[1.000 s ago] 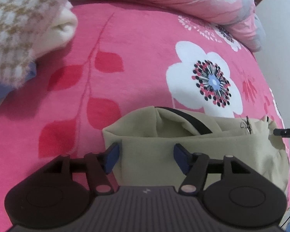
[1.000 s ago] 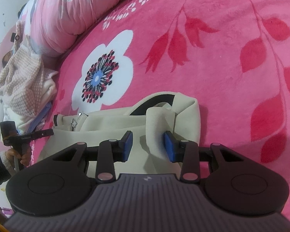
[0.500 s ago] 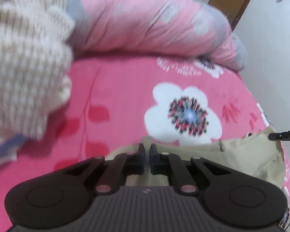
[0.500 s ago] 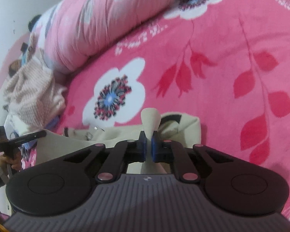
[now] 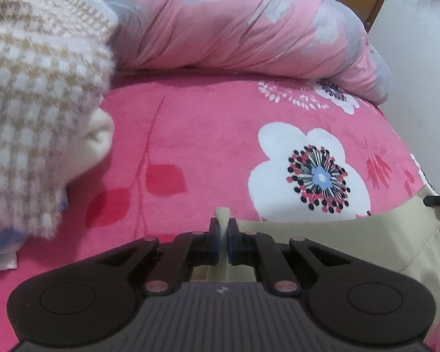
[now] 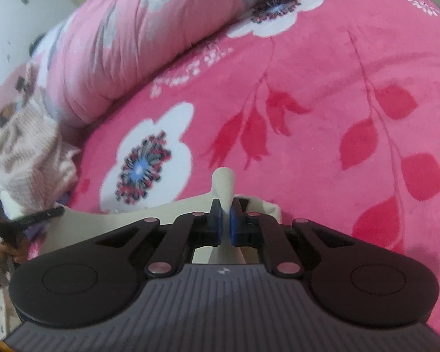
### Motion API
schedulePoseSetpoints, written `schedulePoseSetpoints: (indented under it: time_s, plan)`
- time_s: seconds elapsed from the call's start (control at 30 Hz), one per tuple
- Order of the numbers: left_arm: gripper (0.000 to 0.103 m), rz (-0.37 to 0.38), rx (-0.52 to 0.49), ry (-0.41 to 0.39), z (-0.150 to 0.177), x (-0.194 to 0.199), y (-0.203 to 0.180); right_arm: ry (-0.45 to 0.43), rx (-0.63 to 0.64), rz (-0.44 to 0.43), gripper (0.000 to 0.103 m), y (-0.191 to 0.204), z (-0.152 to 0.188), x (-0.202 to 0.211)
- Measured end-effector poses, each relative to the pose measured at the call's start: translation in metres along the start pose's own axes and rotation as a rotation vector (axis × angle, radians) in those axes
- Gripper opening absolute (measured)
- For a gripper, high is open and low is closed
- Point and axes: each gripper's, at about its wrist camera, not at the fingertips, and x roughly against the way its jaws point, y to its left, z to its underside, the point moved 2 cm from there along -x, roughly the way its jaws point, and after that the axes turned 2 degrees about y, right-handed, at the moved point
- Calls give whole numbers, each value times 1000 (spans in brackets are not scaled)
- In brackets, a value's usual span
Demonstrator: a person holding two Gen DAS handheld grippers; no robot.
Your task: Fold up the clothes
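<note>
A beige garment point(image 5: 366, 243) lies on the pink flowered bedspread point(image 5: 208, 135), stretched between both grippers. My left gripper point(image 5: 223, 228) is shut on one corner of it, with a small tuft of cloth poking up between the blue pads. In the right wrist view my right gripper point(image 6: 225, 217) is shut on the other corner, and a fold of the beige garment point(image 6: 224, 182) sticks out above its pads. The cloth spreads left from there toward the other gripper point(image 6: 29, 217), seen at the left edge.
A rolled pink and grey quilt point(image 5: 249, 26) lies along the back of the bed. A checked cream and tan knit pile point(image 5: 35, 111) sits at the left, close to my left gripper. The bed's edge and a white wall point(image 5: 419, 73) are at the right.
Both grippers went from open around the beige garment's corners to shut on them. Both then rose a little, lifting the cloth's edge and tilting the views up toward the quilt.
</note>
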Motion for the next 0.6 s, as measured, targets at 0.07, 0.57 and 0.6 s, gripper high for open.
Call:
schedulePoseSetpoints:
  time_s: [0.07, 0.57, 0.6]
  plan:
    - [6, 2, -5, -1, 0, 1, 2, -22, 6, -11, 4, 3, -1, 4]
    - [56, -214, 84, -19, 5, 34, 0, 5, -15, 250, 28, 7, 9, 28]
    - [56, -201, 75, -34, 6, 48, -13, 1, 40, 267, 28, 21, 11, 38]
